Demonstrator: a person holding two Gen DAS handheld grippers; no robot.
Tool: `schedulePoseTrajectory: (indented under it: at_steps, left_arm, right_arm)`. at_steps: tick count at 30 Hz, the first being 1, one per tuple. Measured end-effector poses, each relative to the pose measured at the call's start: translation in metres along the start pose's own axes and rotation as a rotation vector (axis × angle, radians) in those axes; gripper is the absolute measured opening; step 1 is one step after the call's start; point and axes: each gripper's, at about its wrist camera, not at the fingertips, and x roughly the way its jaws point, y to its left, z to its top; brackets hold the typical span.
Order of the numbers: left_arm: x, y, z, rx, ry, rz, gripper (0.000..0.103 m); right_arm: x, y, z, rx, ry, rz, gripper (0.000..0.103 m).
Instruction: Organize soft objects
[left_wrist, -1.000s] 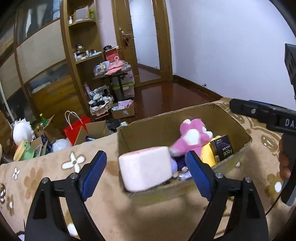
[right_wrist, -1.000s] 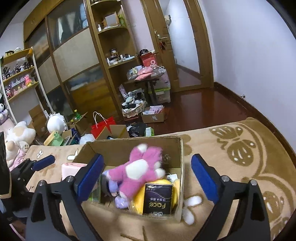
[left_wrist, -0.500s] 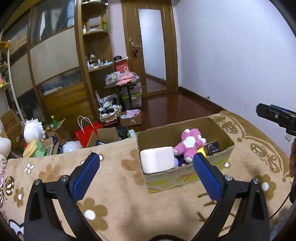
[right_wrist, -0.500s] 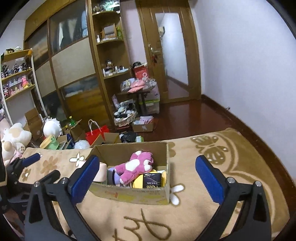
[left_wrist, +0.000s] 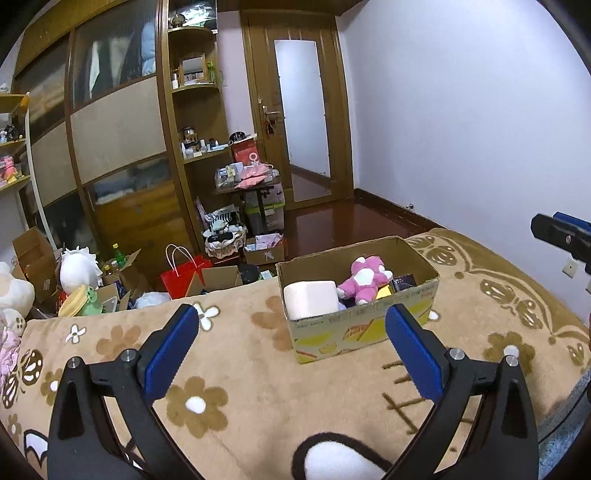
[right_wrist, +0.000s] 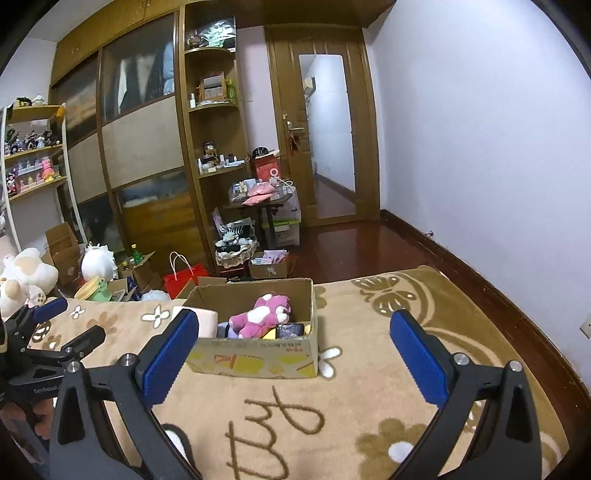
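Both grippers empty, jaws spread wide: left gripper (left_wrist: 291, 332) and right gripper (right_wrist: 293, 334) each hang over the brown flowered blanket (left_wrist: 236, 373), apart from the cardboard box (left_wrist: 365, 332).

Task things, left to right in the left wrist view: pale pink cushion (left_wrist: 312, 303) standing in the box's near left corner, at 12 o'clock from the left gripper; pink and white plush toy (left_wrist: 364, 278) lying at about 1 o'clock on top of a yellow item and a dark packet.

Risks, as judged:
- Cushion stands higher than the box rim; a nudge on the box could tip it out onto the blanket.
- Plush toy lies loose on the pile; reaching for the things under it may drag it over the rim.
- Box sits on soft blanket, so a push on one wall would likely slide or tilt it.
- Two grippers side by side; they could knock together if both go for the box.

Surroundings: white stuffed animals (right_wrist: 26, 275) on the floor at 9 o'clock, red paper bag (left_wrist: 184, 275) at 11 o'clock, cluttered small table (left_wrist: 255, 181) beyond. Nothing lies between grippers and box.
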Motion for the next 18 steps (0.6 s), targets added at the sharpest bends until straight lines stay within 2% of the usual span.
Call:
schedulePoseTrajectory:
  at_steps: [8,18]
  left_arm:
    - [-0.002,0.001,-0.016,-0.023,-0.007,0.024,0.1]
    - [0.011,-0.001,-0.025,0.003,0.014,0.041,0.1]
  right_arm:
    - [-0.008,0.006,-0.019,-0.05,0.003,-0.019,0.103]
    - [0.012,0.005,-0.035,-0.063,0.056,-0.036,0.103]
